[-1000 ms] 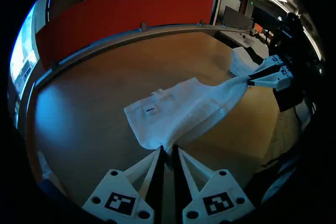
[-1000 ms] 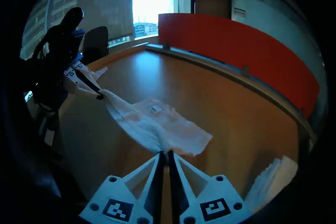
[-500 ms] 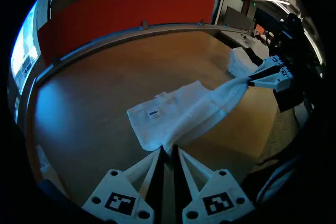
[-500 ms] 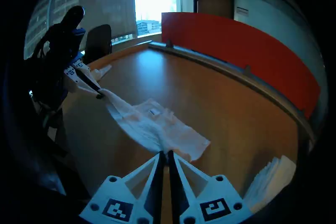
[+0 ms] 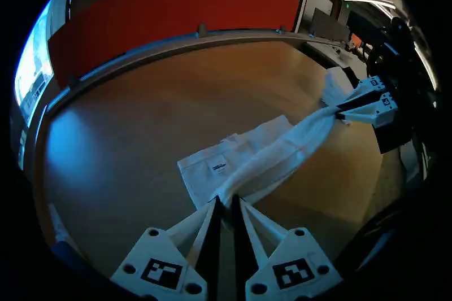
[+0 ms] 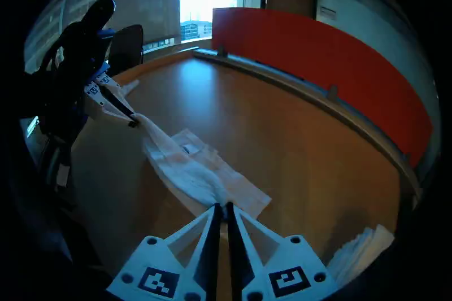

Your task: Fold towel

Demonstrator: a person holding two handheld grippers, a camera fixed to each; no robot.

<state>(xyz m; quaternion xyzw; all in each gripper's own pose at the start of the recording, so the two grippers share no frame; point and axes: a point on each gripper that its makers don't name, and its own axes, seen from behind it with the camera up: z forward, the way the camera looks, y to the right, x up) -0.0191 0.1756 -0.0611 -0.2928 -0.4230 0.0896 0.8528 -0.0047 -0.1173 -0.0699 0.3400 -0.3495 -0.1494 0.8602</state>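
Left tongs [image 5: 226, 202]: pressed together, pinching one end of the towel's raised edge right at the tips.
Right tongs [image 6: 222, 206]: fingers squeezed together too, gripping the other end of that edge; in the left gripper view they are showing farther off on the right side.
Towel [image 5: 248, 157]: white, its lifted edge stretching taut through the air between the two tongs, the rest lying flat on the bench with a small tag facing up.
Bench [image 5: 130, 126]: wooden, carrying the towel near its front edge.
Stack of folded cloths [image 6: 359, 250]: sitting at lower right in the right gripper view, well apart from the towel.
Red partition [image 5: 169, 13]: running along the bench's far side.
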